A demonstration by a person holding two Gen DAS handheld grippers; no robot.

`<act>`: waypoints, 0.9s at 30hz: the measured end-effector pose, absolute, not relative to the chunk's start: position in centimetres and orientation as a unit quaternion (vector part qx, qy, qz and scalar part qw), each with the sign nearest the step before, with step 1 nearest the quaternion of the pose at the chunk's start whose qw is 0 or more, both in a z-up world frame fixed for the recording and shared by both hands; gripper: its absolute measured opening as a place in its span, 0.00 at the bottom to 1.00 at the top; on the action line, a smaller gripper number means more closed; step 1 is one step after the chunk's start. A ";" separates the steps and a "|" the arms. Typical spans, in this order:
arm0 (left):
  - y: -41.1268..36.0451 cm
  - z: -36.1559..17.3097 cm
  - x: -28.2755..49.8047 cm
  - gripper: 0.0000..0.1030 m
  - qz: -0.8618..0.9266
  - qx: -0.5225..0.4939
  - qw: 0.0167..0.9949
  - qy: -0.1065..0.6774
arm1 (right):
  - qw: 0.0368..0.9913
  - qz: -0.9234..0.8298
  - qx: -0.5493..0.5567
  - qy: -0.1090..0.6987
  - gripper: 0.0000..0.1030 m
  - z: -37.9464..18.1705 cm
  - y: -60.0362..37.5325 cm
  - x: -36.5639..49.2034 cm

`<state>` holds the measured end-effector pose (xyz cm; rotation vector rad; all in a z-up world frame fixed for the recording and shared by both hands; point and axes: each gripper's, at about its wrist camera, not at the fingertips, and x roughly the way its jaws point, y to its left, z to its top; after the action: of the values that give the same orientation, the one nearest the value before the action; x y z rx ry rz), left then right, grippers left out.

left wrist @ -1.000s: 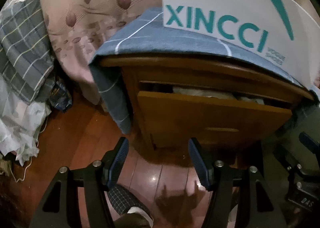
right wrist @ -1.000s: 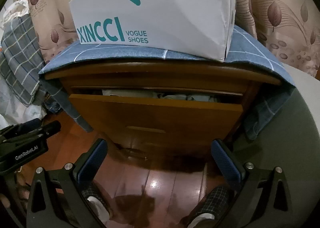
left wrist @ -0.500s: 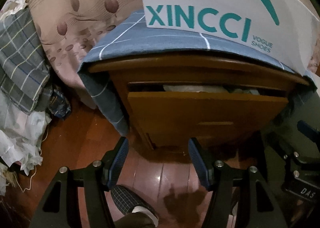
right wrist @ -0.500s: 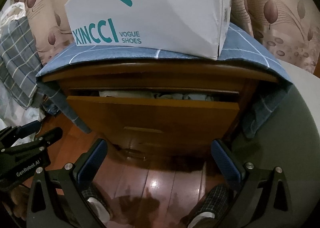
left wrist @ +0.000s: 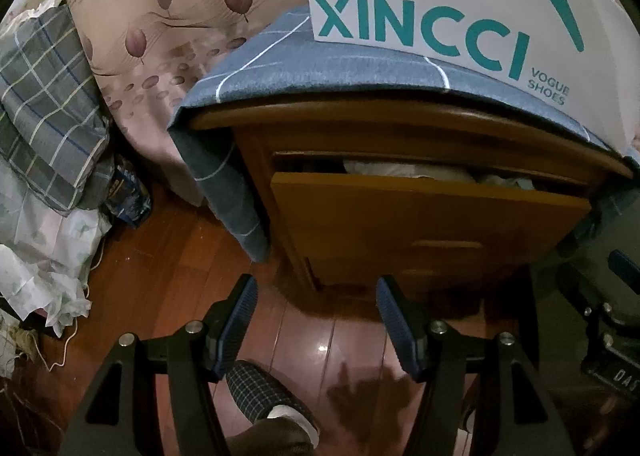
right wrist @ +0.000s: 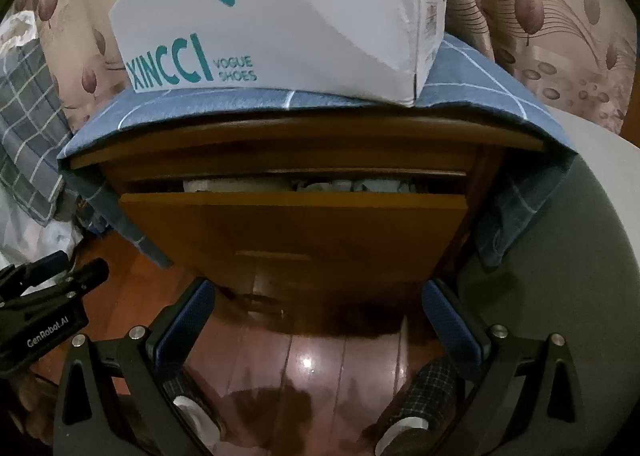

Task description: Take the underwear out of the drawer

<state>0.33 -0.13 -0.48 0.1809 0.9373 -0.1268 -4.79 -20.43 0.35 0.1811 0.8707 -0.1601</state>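
The wooden nightstand [right wrist: 304, 143] stands on a glossy red-brown wood floor [right wrist: 312, 360]. Its top drawer [right wrist: 296, 228] is pulled partly out, leaving a narrow gap under the cabinet top. In that gap lies pale, crumpled fabric — the underwear [right wrist: 332, 187], inside the drawer and only partly visible; individual pieces cannot be told apart. The left wrist view shows the same drawer [left wrist: 428, 223] and the same light fabric [left wrist: 404, 169] from a position offset to the left.

A blue checked cloth [right wrist: 480, 91] covers the nightstand top and hangs over both sides. A white shoe box [right wrist: 304, 15] printed "XINCCI VOGUE SHOES" rests on the cloth.

Right gripper [right wrist: 318, 320]: jaws spread wide, holding nothing, positioned low in front of the drawer front and apart from it. Left gripper [left wrist: 316, 322]: jaws parted to a moderate width, holding nothing, also short of the nightstand and aimed near its left front corner.

To the left lie a grey plaid fabric [left wrist: 40, 95] and white crumpled material [left wrist: 44, 256] — both against a leaf-patterned curtain [left wrist: 160, 15].
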 end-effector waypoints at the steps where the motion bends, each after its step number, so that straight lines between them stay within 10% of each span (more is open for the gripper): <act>1: 0.0 -0.4 0.4 0.62 -0.065 0.081 0.886 0.452 | 0.900 -0.077 0.085 0.421 0.99 0.3 -20.3 -4.8; 27: 0.2 -0.9 0.5 0.62 -0.061 0.073 0.881 0.463 | 0.898 -0.070 0.085 0.426 0.99 0.1 -20.2 -4.7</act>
<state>0.54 0.23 -0.89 0.1512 0.9648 -0.1263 -4.68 -20.22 0.09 0.1752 0.8826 -0.1444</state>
